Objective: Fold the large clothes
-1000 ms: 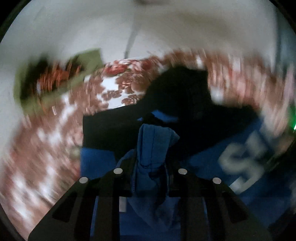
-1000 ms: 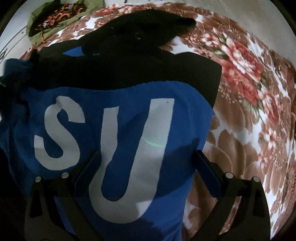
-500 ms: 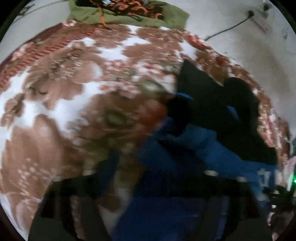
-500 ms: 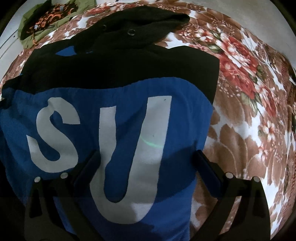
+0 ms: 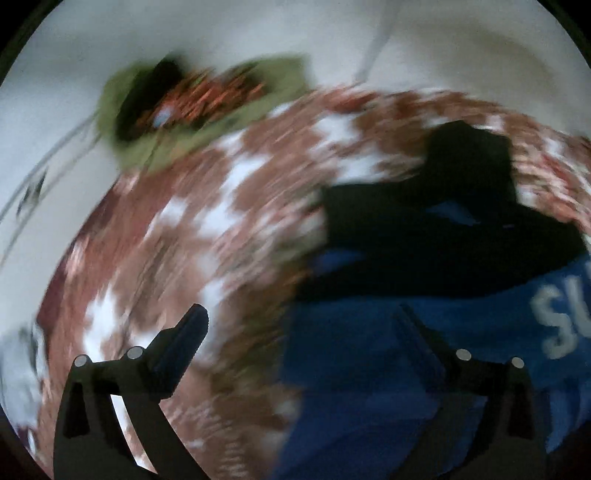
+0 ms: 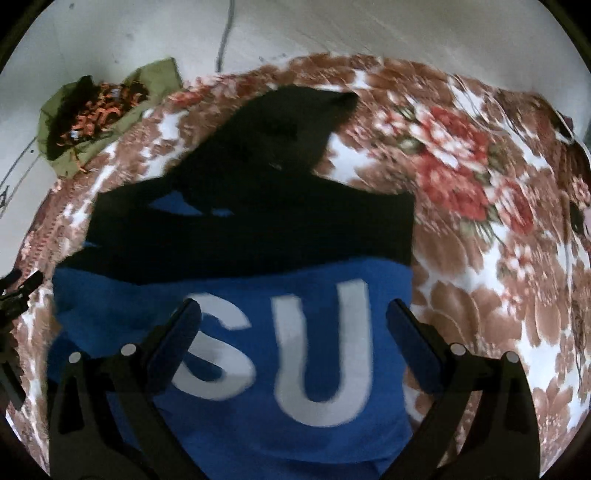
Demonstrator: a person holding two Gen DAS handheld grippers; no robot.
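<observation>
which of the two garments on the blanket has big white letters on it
The blue and black hoodie under the right gripper; it reads "SU". The green garment sits at the blanket's far corner, showing orange.

You had before you:
- One floral blanket (image 6: 461, 177), brown and white with red blooms, spread flat over the floor.
- One olive-green garment (image 6: 155, 79) with a black and orange patterned inside, bunched at the blanket's far left corner, partly on the pale floor (image 6: 369, 26).
- One thin grey cable (image 6: 223, 40), running across that floor to the blanket's far edge.
</observation>
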